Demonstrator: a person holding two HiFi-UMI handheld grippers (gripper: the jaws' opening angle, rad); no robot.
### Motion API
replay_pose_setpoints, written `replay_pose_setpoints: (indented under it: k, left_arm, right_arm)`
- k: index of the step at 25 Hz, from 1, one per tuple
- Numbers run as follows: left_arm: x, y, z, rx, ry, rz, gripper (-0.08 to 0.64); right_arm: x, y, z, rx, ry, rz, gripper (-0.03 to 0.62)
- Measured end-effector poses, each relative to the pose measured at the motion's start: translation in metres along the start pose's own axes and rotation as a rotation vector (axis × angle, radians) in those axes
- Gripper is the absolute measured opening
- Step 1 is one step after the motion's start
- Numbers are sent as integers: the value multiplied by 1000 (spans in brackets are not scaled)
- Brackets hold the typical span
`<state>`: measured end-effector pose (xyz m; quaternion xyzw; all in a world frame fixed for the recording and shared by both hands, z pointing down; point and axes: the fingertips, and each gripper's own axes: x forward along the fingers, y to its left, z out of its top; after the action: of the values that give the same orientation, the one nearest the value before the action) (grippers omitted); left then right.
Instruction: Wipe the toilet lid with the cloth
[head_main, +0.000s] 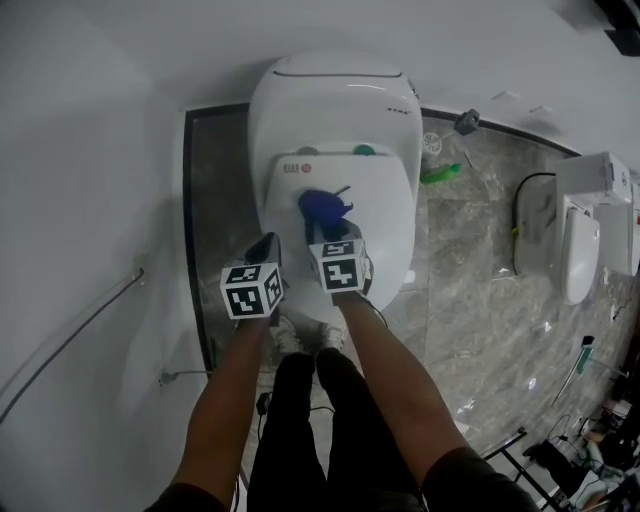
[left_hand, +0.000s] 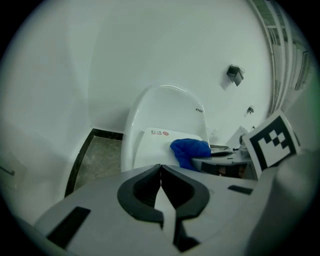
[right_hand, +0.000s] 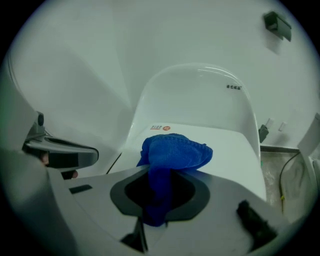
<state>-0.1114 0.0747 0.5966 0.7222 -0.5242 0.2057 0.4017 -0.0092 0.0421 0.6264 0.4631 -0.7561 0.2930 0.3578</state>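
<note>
**Item: cloth (right_hand: 172, 152).** Blue, terry-like, bunched.

**Location:** pinched in the right hand-held gripper (right_hand: 159, 190). A strip runs back between its jaws. The loose bulk sits ahead of the tips, over the middle of the closed toilet lid (head_main: 385, 215). Contact with the lid cannot be told.

**Handling (judged):** light, soft and limp; folds and drags readily; not fragile. It probably slides easily on the glossy lid, so wiping calls for downward pressure.

**Best hold:** a gathered fold, as now, leaving a free pad to wipe with.

**Left hand-held gripper (left_hand: 161, 175):** jaws pressed together, nothing between them, by the lid's front left edge.
</note>
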Motion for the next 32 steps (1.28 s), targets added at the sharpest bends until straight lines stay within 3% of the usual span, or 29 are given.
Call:
replay_pose_setpoints:
  k: [12, 18, 20, 23, 27, 32]
  left_arm:
    - [39, -92, -9, 75, 33, -79, 12]
    - [37, -104, -21, 80, 44, -85, 12]
    - [32, -101, -22, 68, 26, -84, 12]
    - [17, -89, -26, 63, -5, -75, 12]
    - [-13, -63, -44, 106, -1, -21, 12]
    - [-46, -5, -71, 19, 11, 72, 12]
  right_arm:
    - [-49, -164, -48, 62, -25, -179, 57]
    - [-67, -205, -82, 115, 5, -260, 57]
    - [-77, -189, -70, 82, -51, -247, 57]
    - [-82, -128, -53, 58, -106, -143, 57]
    - [-70, -23, -47, 36, -118, 17, 57]
    - [-51, 77, -66, -6, -58, 130, 58]
